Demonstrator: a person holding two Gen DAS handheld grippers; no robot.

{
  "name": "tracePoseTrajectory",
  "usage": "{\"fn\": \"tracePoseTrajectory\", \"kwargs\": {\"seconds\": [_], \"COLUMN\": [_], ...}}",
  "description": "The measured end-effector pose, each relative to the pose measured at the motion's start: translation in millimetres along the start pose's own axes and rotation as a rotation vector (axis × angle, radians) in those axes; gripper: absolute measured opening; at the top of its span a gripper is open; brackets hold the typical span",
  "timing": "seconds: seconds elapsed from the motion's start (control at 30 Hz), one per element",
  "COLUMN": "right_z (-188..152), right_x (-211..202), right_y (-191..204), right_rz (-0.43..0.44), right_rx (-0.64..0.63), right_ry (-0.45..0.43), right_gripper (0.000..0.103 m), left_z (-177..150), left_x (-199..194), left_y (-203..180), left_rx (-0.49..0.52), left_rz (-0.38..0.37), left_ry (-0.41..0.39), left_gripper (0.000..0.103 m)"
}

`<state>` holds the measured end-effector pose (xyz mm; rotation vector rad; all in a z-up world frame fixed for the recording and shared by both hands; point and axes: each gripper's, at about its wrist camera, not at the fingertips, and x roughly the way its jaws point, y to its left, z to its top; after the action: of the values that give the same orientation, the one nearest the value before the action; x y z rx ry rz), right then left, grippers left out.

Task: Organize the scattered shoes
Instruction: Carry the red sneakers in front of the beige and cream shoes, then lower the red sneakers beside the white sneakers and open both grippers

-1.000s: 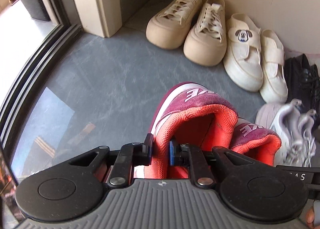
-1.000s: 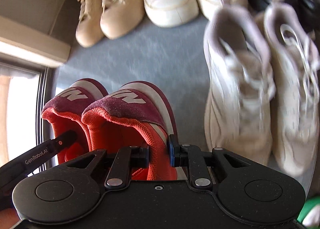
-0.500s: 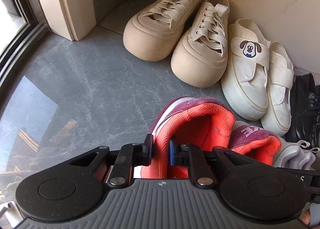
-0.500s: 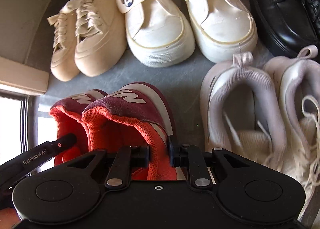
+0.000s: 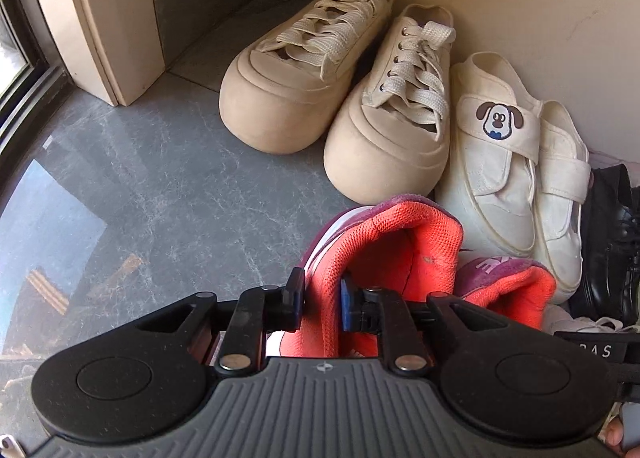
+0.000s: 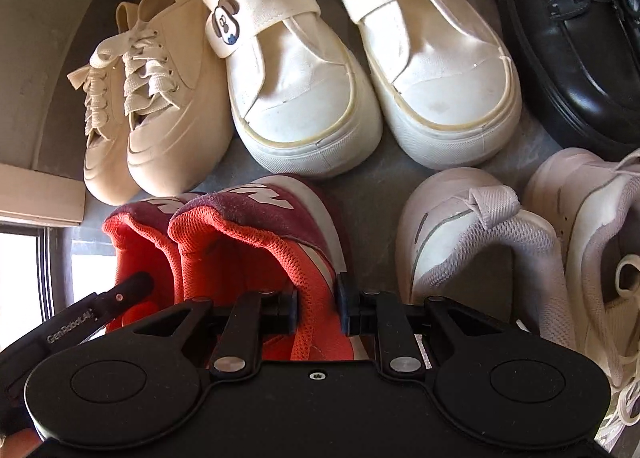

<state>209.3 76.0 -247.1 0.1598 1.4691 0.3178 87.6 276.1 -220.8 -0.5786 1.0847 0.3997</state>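
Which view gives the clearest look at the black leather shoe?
The right wrist view: the black leather shoe fills the upper right corner, showing its laces, stitched toe and thick sole. The left wrist view catches only a dark sliver at the right edge, beside the white strap shoes.

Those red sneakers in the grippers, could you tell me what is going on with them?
A person holds one red sneaker by its collar in the left gripper, whose jaws are opening, and its mate in the right gripper. Both sit low in front of the beige shoes and white strap shoes, beside pale trainers.
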Motion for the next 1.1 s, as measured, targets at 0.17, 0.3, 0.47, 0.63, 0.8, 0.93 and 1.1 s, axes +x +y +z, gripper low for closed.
{"fn": "tracePoseTrajectory", "kwargs": {"seconds": [0.17, 0.3, 0.47, 0.63, 0.8, 0.93, 1.1], "right_z": [-4, -8, -12, -14, -19, -38, -69], "right_x": [-7, -22, -54, -118, -196, -257, -307], "right_y": [-4, -10, -15, -20, -27, -28, -40], "right_rz": [0.015, 0.014, 0.021, 0.015, 0.024, 0.044, 0.068], "right_rx": [-0.019, -0.034, -0.053, -0.122, -0.147, -0.16, -0.188], "right_ry": [-0.01, -0.013, -0.04, -0.086, -0.199, -0.283, -0.359], "right_gripper": [0.026, 0.036, 0.036, 0.037, 0.047, 0.054, 0.057], "left_z": [-5, -5, -3, -8, -18, -30, -51], "left_x": [-7, -33, -69, -118, -176, -232, -276], "left_y": [-5, -16, -45, -79, -114, -137, -158], "left_rx": [0.02, 0.045, 0.122, 0.16, 0.239, 0.305, 0.362], "left_rz": [0.037, 0.055, 0.051, 0.005, -0.04, -0.051, -0.025], "left_ry": [-0.021, -0.081, -0.107, -0.125, -0.158, -0.201, -0.233], "left_gripper": [0.026, 0.046, 0.049, 0.051, 0.051, 0.054, 0.06]}}
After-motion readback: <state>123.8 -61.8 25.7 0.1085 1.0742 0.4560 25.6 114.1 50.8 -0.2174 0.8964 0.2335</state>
